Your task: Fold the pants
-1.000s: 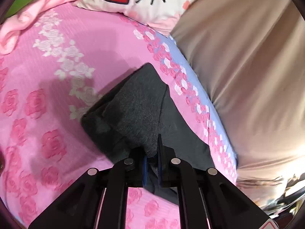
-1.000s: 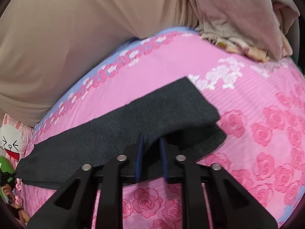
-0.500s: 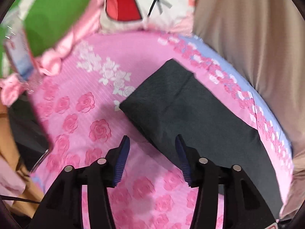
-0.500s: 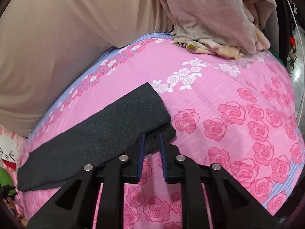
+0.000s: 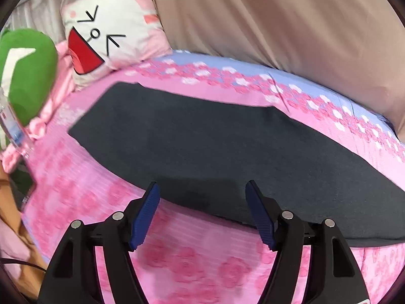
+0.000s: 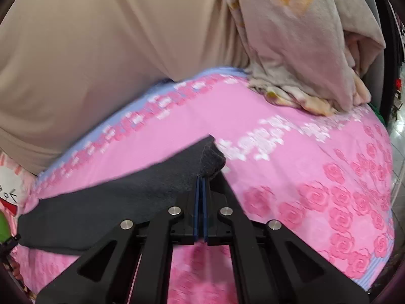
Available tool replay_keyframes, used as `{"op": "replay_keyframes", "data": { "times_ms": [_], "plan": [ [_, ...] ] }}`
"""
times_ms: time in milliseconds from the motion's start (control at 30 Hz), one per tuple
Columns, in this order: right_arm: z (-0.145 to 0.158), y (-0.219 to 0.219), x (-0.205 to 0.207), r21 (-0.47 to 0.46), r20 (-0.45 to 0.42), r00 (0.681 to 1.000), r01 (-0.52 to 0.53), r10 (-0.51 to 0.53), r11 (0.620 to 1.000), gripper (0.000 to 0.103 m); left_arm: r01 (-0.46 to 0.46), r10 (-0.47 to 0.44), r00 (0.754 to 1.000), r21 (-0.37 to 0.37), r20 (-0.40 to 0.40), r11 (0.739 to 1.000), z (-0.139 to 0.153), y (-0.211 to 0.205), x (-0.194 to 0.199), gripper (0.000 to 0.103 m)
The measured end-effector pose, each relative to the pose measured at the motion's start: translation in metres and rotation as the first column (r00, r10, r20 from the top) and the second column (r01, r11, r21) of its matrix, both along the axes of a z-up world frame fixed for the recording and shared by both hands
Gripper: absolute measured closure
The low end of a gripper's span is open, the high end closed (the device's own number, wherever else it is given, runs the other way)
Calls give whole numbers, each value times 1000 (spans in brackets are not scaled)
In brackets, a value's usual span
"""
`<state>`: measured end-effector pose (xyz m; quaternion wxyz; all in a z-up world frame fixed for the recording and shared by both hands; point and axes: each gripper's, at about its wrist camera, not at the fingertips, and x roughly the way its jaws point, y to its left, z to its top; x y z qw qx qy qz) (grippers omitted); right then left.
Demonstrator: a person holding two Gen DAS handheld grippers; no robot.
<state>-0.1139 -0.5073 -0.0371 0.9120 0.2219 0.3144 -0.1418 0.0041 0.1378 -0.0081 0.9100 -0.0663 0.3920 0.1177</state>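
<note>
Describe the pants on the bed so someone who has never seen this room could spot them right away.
Find the bed's pink rose-print sheet, with a beige curtain behind it. The pants lie flat as a long strip on the sheet. They are plain dark grey, the only unpatterned dark thing there.

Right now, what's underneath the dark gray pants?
The pants lie flat on the pink rose bedsheet, which shows all around them. Whatever the sheet carries directly beneath them is covered.

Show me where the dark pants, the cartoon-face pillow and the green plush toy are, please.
Dark pants (image 5: 215, 147): left wrist view, middle of the flat fabric.
Cartoon-face pillow (image 5: 111, 33): left wrist view, on its white face.
Green plush toy (image 5: 30, 76): left wrist view, on its green body.
</note>
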Motion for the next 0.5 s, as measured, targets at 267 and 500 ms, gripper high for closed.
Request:
{"op": "replay_keyframes", "data": {
  "times_ms": [267,500],
  "plan": [
    [3,0,-21,55,39,998,41,-43,998,93,27,-28,1000,95,8,995,-8,-36,5,29],
    [8,93,-3,46,55,976,-211,209,976,93,81,-56,985,150,-162,985,-40,-37,24,65]
  ]
}}
